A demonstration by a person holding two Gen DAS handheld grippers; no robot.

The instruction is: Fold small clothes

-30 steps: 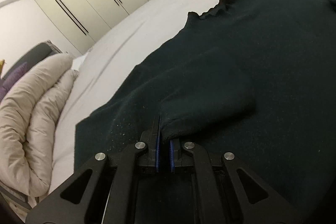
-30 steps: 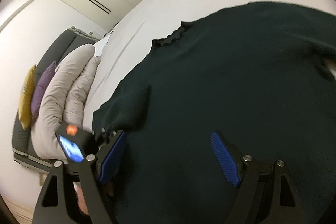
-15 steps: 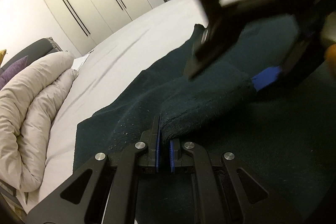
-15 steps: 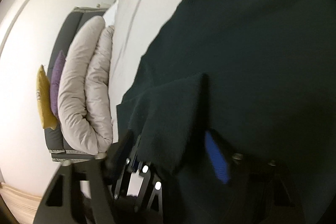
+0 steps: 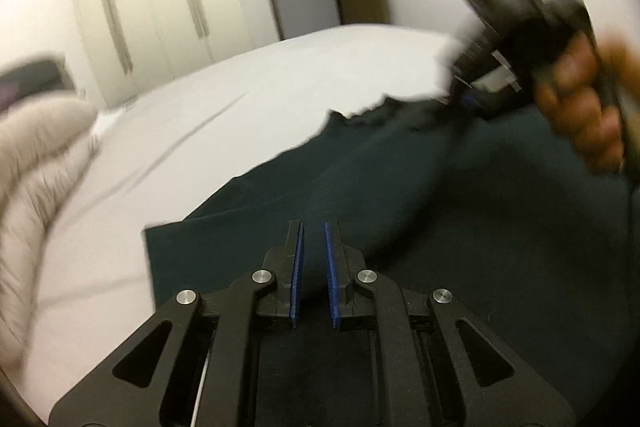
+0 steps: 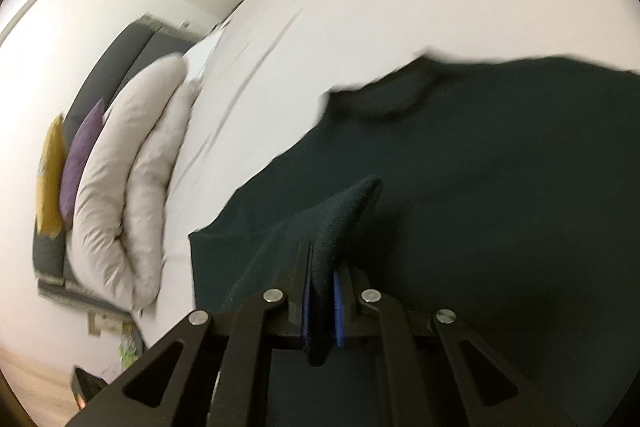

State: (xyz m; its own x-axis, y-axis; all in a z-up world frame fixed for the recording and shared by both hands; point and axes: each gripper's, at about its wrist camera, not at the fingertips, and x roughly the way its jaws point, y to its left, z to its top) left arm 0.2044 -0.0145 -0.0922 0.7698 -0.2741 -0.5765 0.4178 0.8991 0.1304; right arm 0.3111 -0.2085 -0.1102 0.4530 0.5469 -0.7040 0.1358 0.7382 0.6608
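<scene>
**Dark sweater held on the white bed**

The dark green sweater (image 6: 500, 163) lies spread on the white bed (image 6: 360, 7). The right gripper (image 6: 320, 291) is clamped on a raised fold of it. The left gripper (image 5: 313, 263) holds its blue pads slightly apart, with sweater cloth between them (whether it pinches is unclear). No writing can be read. Only the left view shows the person's right hand (image 5: 580, 107), heavily blurred; only the right view shows the folded duvet (image 6: 128, 179) and purple cushion (image 6: 82, 155) clearly.
</scene>
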